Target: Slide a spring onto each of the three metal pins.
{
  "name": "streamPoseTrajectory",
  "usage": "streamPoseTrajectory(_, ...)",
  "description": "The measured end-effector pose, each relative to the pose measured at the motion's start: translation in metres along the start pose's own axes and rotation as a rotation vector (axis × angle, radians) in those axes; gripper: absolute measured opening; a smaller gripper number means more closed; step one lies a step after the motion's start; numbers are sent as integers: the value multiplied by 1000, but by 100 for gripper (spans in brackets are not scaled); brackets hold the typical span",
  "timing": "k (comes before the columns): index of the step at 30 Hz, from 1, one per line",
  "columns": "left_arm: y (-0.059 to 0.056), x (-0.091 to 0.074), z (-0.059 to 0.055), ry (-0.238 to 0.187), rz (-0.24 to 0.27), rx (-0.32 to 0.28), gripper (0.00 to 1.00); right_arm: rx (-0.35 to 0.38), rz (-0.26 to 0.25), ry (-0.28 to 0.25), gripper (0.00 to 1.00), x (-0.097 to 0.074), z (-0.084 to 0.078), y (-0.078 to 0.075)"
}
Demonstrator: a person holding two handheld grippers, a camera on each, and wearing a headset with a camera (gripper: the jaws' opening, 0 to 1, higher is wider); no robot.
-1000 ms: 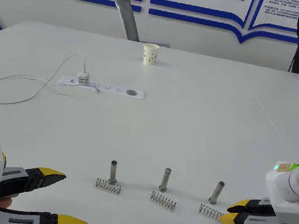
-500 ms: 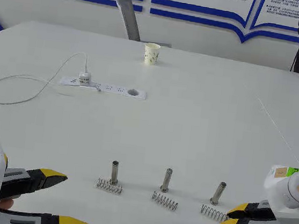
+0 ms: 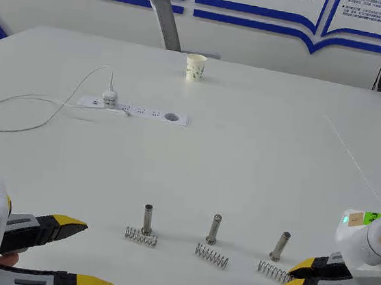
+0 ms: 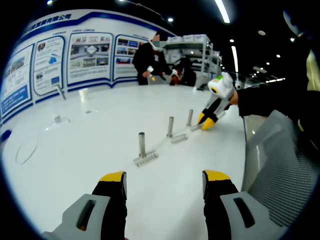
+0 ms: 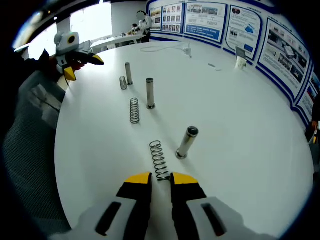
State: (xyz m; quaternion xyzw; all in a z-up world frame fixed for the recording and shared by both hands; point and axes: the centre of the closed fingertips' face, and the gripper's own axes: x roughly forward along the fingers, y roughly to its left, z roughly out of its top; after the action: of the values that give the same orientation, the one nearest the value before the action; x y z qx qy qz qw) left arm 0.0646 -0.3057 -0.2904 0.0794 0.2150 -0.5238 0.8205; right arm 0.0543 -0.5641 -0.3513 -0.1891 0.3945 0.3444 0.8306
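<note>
Pinching only the last coil is judged the main risk: the nearest spring [image 5: 159,157] could be flicked away or swung loose when lifted, and the upright pin [image 5: 185,144] just beside it could be knocked over. That spring is laid flat on the table [image 3: 243,162], its long axis pointed along the right gripper [image 5: 161,177], whose narrowly parted jaws bracket its near end. The left gripper [image 4: 165,176] is held wide open, well apart from the row.
</note>
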Motion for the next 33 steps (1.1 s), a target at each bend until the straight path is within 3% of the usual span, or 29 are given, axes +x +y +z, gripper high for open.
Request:
streamPoseTrajectory(14, 0, 0, -1, 1, 3, -2, 62, 15, 40, -7, 15, 2, 1, 0)
streamPoseTrajectory(33, 0, 0, 0, 4, 0, 6, 61, -11, 41, 20, 12, 0, 1, 5)
